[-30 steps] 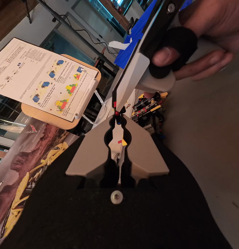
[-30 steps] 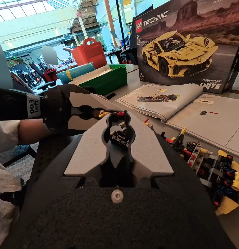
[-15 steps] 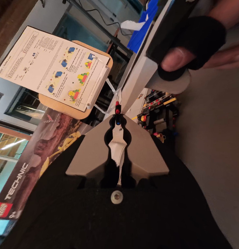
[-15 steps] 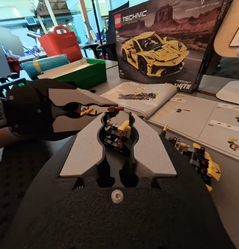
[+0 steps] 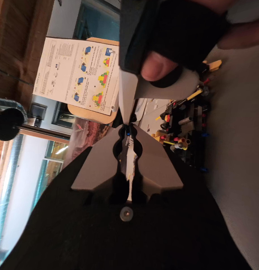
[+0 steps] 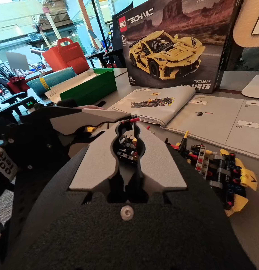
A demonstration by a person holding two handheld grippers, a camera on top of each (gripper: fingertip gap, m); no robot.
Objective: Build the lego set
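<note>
Right gripper (image 6: pixel 126 127): fingers clamped on a small black Technic connector (image 6: pixel 128 126), held off the table right at the tips. Left gripper (image 6: pixel 129 118) comes in from the left of those tips, fingers closed on a thin red axle pin (image 6: pixel 133 119), whose free end sticks out just past the connector. Pin and connector are touching or nearly so; can't tell if the pin is seated. In the left wrist view the left gripper (image 5: pixel 128 128) pinches a small dark piece with a blue dot on it, and the right gripper's grey finger (image 5: pixel 125 102) meets it tip to tip.

Behind the right fingers, seen through the gap: a small black-and-grey sub-assembly (image 6: pixel 128 152) sitting on the grey table (image 6: pixel 250 241). Right of the fingers: the larger partly built chassis, black beams with red and blue pins and yellow panels (image 6: pixel 216 169).

Beyond the fingertips: open paper instruction booklet (image 6: pixel 162 105), flat on the table. Further out: the set's cardboard box with a yellow car picture (image 6: pixel 169 55), upright. Far left of it, a green plastic bin (image 6: pixel 89 89) and a red bag (image 6: pixel 66 58).

Progress, my read: early to mid. Chassis core exists, hardly any bodywork, no wheels visible. Current step looks like pin into connector, then onto the build. Most of the set is left.
</note>
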